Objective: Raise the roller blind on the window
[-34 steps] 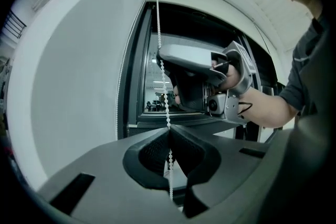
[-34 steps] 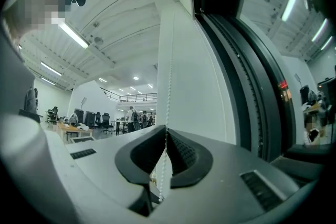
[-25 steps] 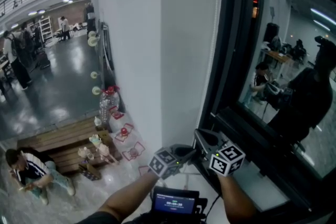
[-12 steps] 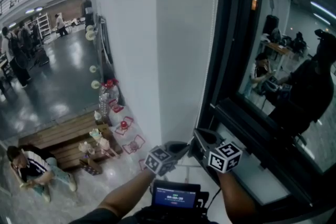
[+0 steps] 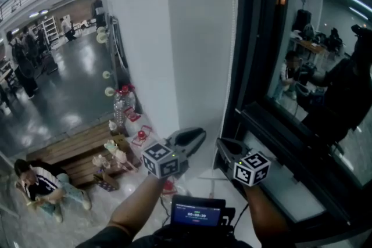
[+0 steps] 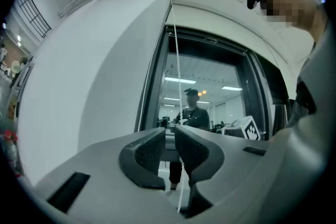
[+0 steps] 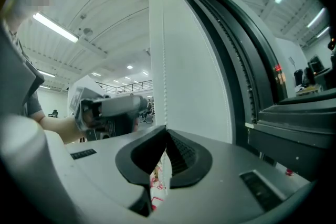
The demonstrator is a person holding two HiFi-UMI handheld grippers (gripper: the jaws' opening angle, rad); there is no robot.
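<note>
Two grippers low in the head view, at the foot of the white wall (image 5: 174,38), just left of the dark-framed window (image 5: 314,38). Roller blind's bead chain (image 5: 235,38) hanging straight down the wall's edge beside the frame, reaching the grippers.

Right gripper (image 5: 224,149) – jaws closed on the bead chain (image 7: 159,50), the strand pinched between the pads and running taut upward from them in the right gripper view (image 7: 165,141). Placed much as a second ago, hard by the bottom corner of the frame.

Left gripper (image 5: 196,135) – now higher and further left in the head view than a second ago, its marker cube (image 5: 160,160) well apart from the right one (image 5: 251,167), where before the two sat nearly touching. Jaws just opened from a tight pinch to a narrow gap (image 6: 169,139); bead chain (image 6: 175,60) threaded through that gap, close by one pad, not squeezed. Pointed about level at the glass, with a person's reflection (image 6: 193,113) straight ahead and the right gripper's cube (image 6: 247,128) off to the side.

Left gripper also plain in the right gripper view (image 7: 110,110), level with the pinched chain.
</note>
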